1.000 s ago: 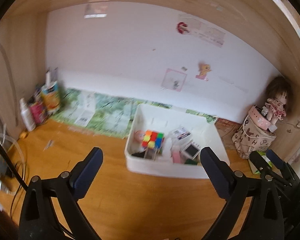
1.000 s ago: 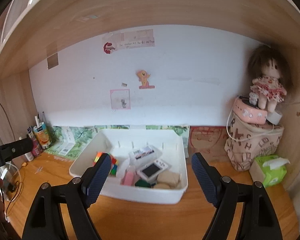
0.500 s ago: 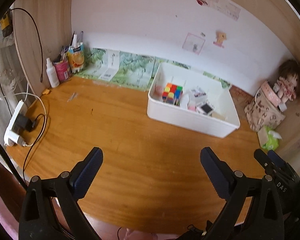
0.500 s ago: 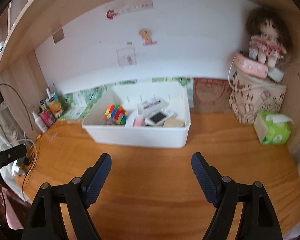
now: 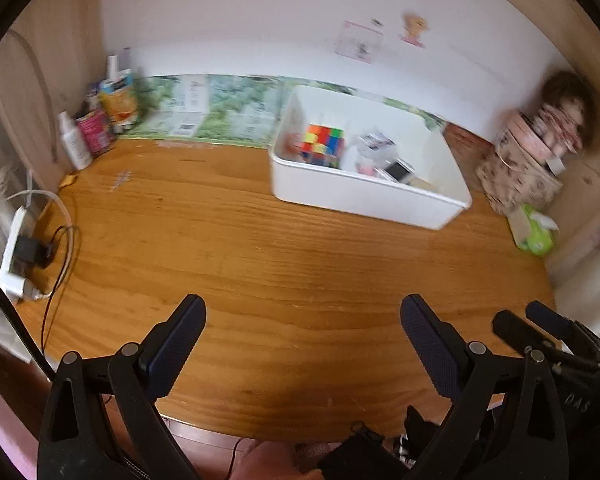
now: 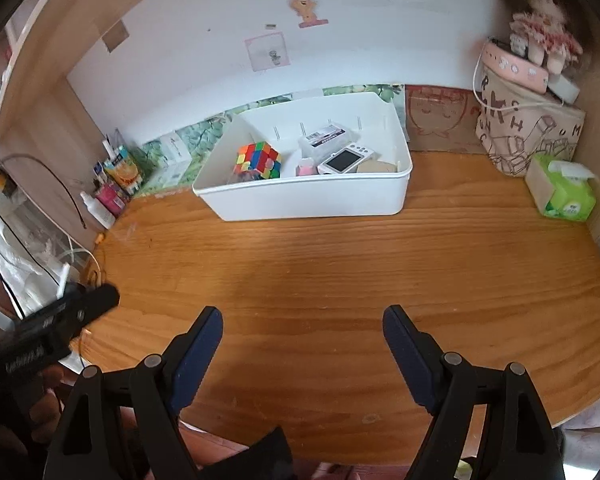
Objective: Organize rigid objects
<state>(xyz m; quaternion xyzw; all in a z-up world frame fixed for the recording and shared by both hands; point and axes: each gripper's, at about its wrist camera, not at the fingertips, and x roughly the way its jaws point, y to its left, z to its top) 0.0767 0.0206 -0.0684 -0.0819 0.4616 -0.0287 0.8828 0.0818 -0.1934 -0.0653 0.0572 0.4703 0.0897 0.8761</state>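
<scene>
Both my left gripper [image 5: 303, 322] and right gripper [image 6: 302, 330] have jaws spread wide, nothing between them, over bare desk [image 6: 340, 264]. Well ahead sits the white bin [image 6: 312, 200] holding the colour cube [image 6: 259, 160]. I'd approach level, then descend squarely over one item.

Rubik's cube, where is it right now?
In the right wrist view, the Rubik's cube sits inside the white bin, left end, beside the clear case.
</scene>
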